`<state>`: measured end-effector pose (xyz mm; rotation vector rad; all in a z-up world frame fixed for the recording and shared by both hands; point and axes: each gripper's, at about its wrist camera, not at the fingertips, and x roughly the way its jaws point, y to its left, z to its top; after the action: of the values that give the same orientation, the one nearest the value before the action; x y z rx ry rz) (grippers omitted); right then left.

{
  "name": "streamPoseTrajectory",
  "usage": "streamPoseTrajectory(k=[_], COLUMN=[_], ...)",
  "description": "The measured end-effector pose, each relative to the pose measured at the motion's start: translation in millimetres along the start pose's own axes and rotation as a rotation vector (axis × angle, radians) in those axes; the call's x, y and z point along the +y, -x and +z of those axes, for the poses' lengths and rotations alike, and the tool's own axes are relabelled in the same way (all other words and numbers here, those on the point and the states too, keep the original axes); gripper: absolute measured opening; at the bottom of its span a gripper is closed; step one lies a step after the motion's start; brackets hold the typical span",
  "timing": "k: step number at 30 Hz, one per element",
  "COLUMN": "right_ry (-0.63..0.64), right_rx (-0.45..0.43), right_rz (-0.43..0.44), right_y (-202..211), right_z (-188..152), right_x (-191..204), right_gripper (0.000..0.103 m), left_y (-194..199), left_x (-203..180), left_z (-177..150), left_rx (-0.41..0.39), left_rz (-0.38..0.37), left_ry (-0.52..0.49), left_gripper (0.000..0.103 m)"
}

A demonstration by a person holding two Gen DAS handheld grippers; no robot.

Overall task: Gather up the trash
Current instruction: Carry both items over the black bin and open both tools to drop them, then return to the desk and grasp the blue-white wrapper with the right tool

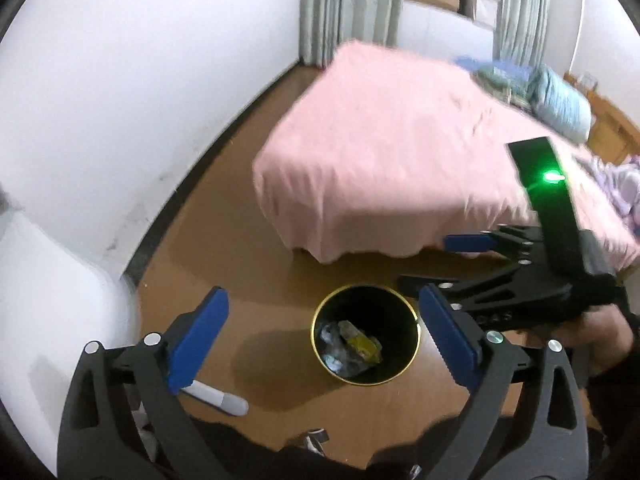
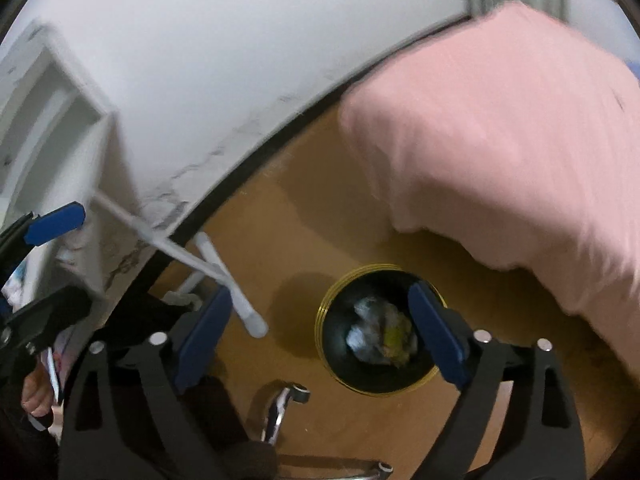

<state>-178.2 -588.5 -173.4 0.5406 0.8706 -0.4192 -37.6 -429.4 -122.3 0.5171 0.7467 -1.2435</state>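
Trash (image 1: 349,346) is crumpled white, bluish and yellow scraps lying in the black gold-rimmed bin (image 1: 320,344), on the floor ahead between the left gripper (image 1: 324,336) fingers. Right gripper (image 2: 320,340) also above it. Both spread wide, empty. Pink bed (image 1: 380,152) beyond.

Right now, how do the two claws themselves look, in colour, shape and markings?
Both look alike. The left claw has black skeleton-like linkages with triangular cut-outs, silver round pins at the joints, and two flat blue fingers. The right claw matches it, with the same blue fingers. In the left wrist view, a black upright block on the right claw carries a green light. No cables or sleeves show.
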Motion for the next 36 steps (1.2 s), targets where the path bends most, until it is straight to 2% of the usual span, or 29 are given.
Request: streamPoseTrajectory(k=[3,7,9,13,17,21,23,26,27,29,31,36], right_ry=[0.139,0.346,0.455,0.663,0.866,1.048,1.115,1.181,1.201,1.227,1.223,1.098], right_rx=[-0.039,-0.023,0.0,0.046,0.06,0.068,0.073,0.078,0.076,0.081,0.084,0.034], right_rz=[0.082,0.234,0.301,0.437,0.518,0.524,0.505,0.462,0.442,0.416,0.429,0.526], right_y=[14.2,9.6,1.2,-17.2,-27.8,-47.7,-59.6,-76.0,-81.6,-88.2,-86.8,-52.3], right_z=[22.3,40.8,43.6,37.4,13.7,-6.5,-17.4,-27.3,-29.8,-34.3,-32.6,0.6], right_x=[71.5,186.1,249.0,374.2,481.5,572.9,601.0,631.6,639.4,646.1,651.8,632.6], right_gripper=[0.092,0.092,0.092,0.092,0.092,0.092,0.088,0.076,0.07,0.049,0.041,0.039], left_y=[59.2,132.3,172.7,239.2,295.5,324.2,327.9,330.0,330.4,326.1,321.3,300.1], left_x=[38.1,111.5,157.0,222.5,265.5,281.4,282.3,282.1,276.9,279.8,278.5,284.1], left_z=[-13.7,-53.0,-86.4,-153.0,-223.0,-274.1,-288.5,-297.5,-298.7,-300.4,-299.8,-285.0], left_rx=[-0.05,-0.047,-0.037,-0.014,-0.017,-0.026,-0.023,-0.019,-0.021,-0.023,-0.019,-0.024], left_rz=[0.057,0.278,0.391,0.554,0.655,0.679,0.677,0.669,0.663,0.65,0.64,0.601], left_ry=[0.065,0.183,0.284,0.471,0.658,0.79,0.821,0.83,0.827,0.817,0.808,0.76], left_gripper=[0.096,0.096,0.096,0.096,0.096,0.096,0.096,0.096,0.096,0.096,0.096,0.096])
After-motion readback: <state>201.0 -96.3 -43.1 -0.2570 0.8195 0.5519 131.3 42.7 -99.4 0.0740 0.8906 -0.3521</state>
